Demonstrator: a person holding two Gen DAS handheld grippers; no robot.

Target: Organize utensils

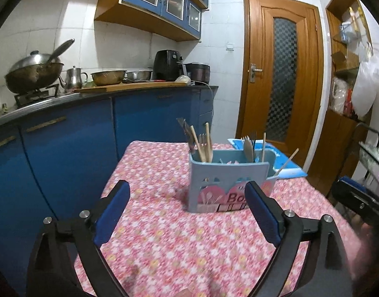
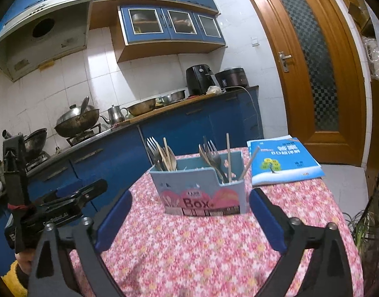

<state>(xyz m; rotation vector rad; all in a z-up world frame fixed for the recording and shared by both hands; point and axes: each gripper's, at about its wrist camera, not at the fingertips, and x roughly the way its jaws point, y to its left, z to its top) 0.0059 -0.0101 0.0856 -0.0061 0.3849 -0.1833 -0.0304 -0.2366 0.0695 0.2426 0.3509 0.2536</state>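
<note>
A light-blue utensil box (image 1: pixel 226 185) with pink "Box" print stands on the pink floral tablecloth (image 1: pixel 169 235); it also shows in the right wrist view (image 2: pixel 201 193). Forks, spoons and wooden chopsticks stand in its left compartment (image 2: pixel 162 154) and right compartment (image 2: pixel 217 159). My left gripper (image 1: pixel 187 198) is open and empty, held in front of the box. My right gripper (image 2: pixel 190 205) is open and empty, also in front of the box. The left gripper's body (image 2: pixel 53 203) shows at the left of the right wrist view.
A blue book (image 2: pixel 283 160) lies on the table behind the box to the right. Blue cabinets with a counter (image 1: pixel 90 94) holding a wok, kettle, bowls and appliances run along the left. A wooden door (image 1: pixel 280 74) stands behind. A shelf and rack stand at the right.
</note>
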